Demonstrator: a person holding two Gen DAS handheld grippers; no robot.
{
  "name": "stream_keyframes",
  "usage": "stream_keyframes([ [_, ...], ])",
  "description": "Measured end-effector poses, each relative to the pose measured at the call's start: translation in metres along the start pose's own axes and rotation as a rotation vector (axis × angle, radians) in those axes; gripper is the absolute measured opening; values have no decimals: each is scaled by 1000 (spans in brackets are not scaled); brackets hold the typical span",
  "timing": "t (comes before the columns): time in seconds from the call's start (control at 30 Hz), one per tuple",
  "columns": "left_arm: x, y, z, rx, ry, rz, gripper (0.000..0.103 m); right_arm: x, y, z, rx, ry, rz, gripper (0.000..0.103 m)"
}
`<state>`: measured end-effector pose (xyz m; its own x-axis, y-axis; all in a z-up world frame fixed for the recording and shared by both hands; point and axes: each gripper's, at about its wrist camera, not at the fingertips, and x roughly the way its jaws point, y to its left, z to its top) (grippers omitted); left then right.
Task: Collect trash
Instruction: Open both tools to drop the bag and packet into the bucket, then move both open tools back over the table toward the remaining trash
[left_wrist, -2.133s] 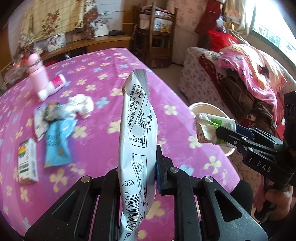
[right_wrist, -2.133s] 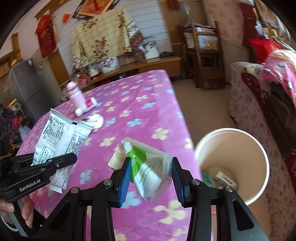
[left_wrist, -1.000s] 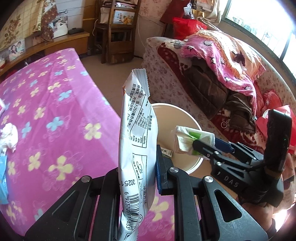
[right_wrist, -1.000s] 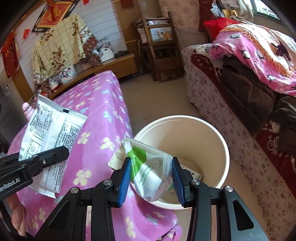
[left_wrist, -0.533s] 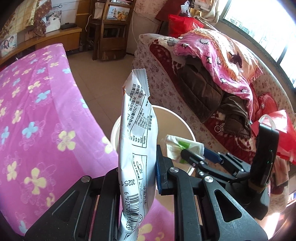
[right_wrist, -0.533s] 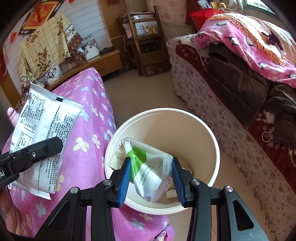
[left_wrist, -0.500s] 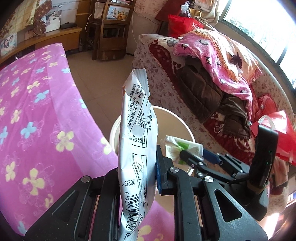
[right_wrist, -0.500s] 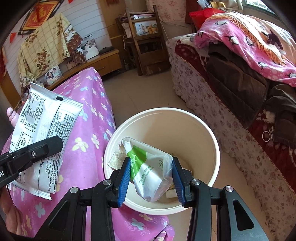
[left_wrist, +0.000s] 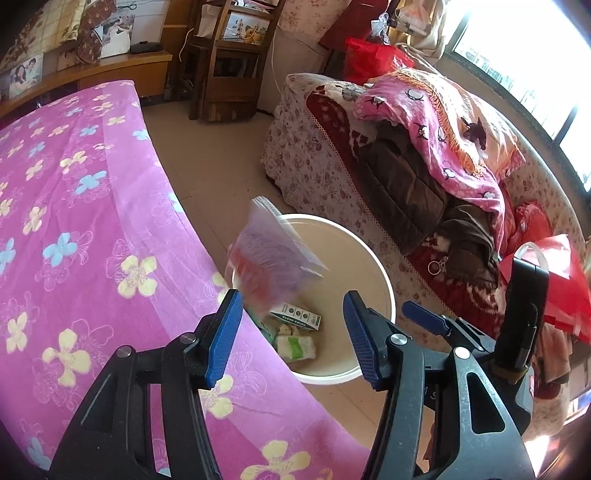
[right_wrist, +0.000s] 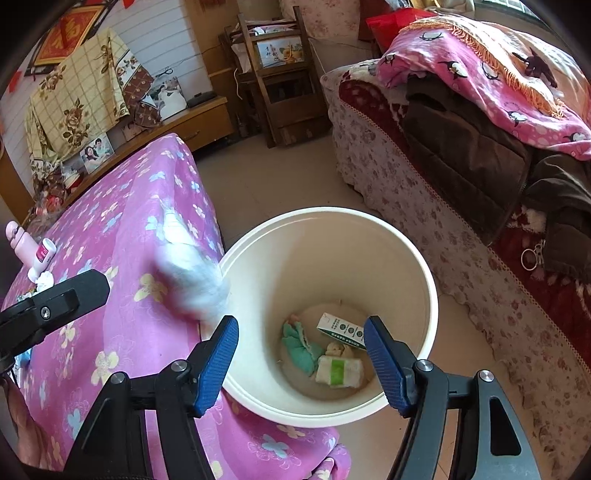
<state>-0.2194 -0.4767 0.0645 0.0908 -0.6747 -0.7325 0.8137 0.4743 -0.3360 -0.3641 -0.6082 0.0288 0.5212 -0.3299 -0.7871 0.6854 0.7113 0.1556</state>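
Both tongs open and empty — left gripper (left_wrist: 293, 334) and right gripper (right_wrist: 301, 362) have just been spreading their jaws, nothing between the pads. Half a second ago the left clamped the white packet and the right the green-white pack; both are let go now. The packet (left_wrist: 275, 258) is a blur in mid-air over the bin's near rim, tumbling toward the bin (left_wrist: 373, 258). The pack (right_wrist: 338, 371) already lies on the bin floor beside a small carton (right_wrist: 340, 328) and a teal scrap (right_wrist: 299, 345). Two pieces binned, by my read, if the packet clears the rim.

Right view alone shows more trash on the table (right_wrist: 122, 229) — a pink bottle (right_wrist: 22, 243), a white wad (right_wrist: 45, 279). Left view shows the packet's red-printed face; the right view gives only a pale smear (right_wrist: 188, 273).
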Motion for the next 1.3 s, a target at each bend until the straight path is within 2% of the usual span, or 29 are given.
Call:
stream_keyframes([
  [0.27,-10,5,-6,2,-10,20,55,-7,4,-1,2,-5,8,68],
  [0.57,-30,15,-15,19,-42,105,55,-17,27,-6,-31,-6,34,68],
  [0.73,-46,27,-21,26,-64,178,55,-25,46,-7,-60,-19,51,68],
  [1.3,-118,103,-50,-100,-132,321,55,-34,134,-16,-183,-22,130,70],
])
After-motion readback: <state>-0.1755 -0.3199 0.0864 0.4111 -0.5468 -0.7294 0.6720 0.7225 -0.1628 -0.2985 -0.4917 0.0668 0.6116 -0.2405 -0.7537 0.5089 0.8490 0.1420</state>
